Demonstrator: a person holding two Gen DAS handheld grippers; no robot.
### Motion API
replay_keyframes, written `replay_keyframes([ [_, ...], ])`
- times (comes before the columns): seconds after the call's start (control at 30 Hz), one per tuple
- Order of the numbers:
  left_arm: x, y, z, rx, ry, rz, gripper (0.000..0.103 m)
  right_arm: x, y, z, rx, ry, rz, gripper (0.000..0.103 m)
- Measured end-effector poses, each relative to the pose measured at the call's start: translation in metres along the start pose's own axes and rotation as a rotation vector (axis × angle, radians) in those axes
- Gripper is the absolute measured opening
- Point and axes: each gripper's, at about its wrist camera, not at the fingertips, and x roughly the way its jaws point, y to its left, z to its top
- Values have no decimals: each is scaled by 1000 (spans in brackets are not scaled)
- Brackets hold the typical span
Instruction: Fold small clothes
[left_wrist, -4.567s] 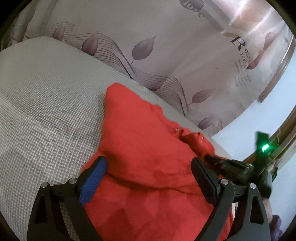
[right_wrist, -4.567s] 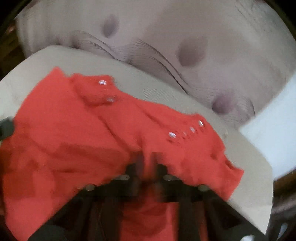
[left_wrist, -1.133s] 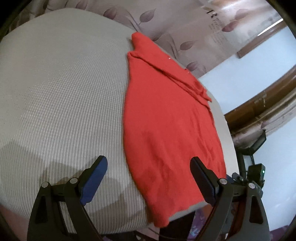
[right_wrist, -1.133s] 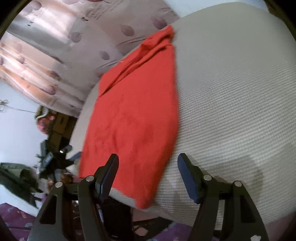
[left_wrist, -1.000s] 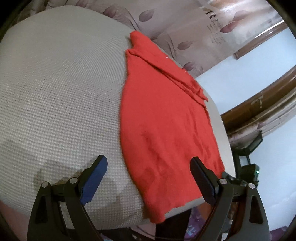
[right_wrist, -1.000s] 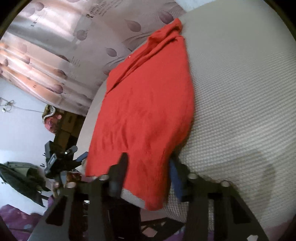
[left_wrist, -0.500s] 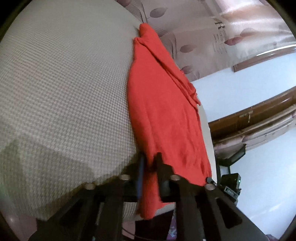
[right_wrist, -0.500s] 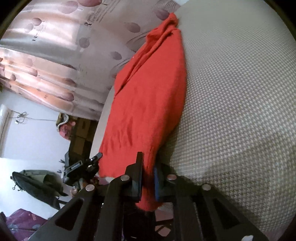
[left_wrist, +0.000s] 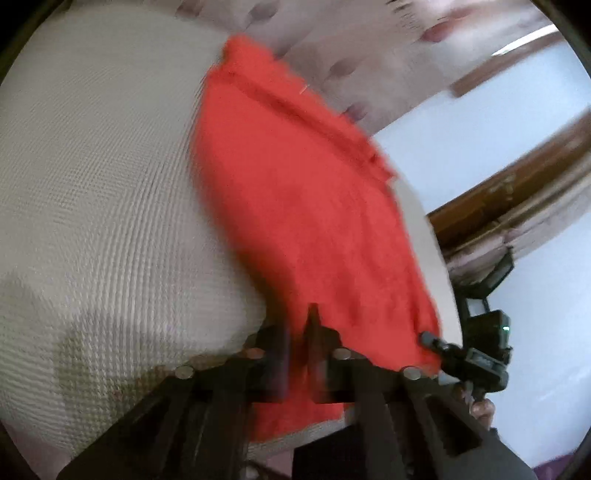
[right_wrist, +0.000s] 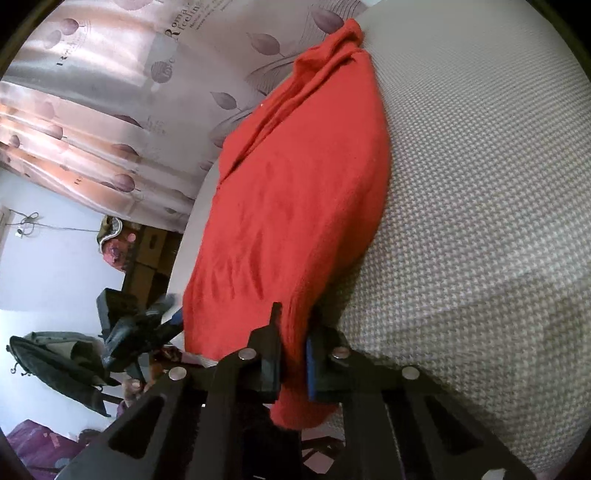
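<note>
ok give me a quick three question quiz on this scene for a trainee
1. True or false: the red knit garment lies across the grey woven cushion.
2. Which corner of it is each gripper shut on?
A. both near corners, at the cushion's front edge
B. both far corners, by the curtain
C. neither
3. Fill in: behind the cushion hangs a pale ____ printed with leaves.

Key
1. True.
2. A. The left gripper and right gripper each have cloth pinched between the fingers; the right one's jaws are closing further on it.
3. Curtain.
</note>
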Motion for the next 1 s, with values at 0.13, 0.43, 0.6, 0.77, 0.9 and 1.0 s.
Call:
replay_keyframes([
  [0.13,-16,-5,-5,44,-69,13,8,-5,-5,-3,54,-30,83,8],
  [0.43,-63,-11,-11,91,-160,0,7,-40,2,-21,90,-115,213,8],
  [0.6,-70,-3,-30,82,-138,0,7,-41,7,-35,100,-105,204,8],
  [0.77,-96,-1,-54,81,-127,-38,7,-54,14,-54,96,-90,210,8],
  [0.9,-127,-15,-63,106,-152,-106,7,-73,28,-69,96,-88,232,8],
  [1.0,-143,-35,-47,148,-191,-117,7,-91,41,-66,83,-103,250,8],
])
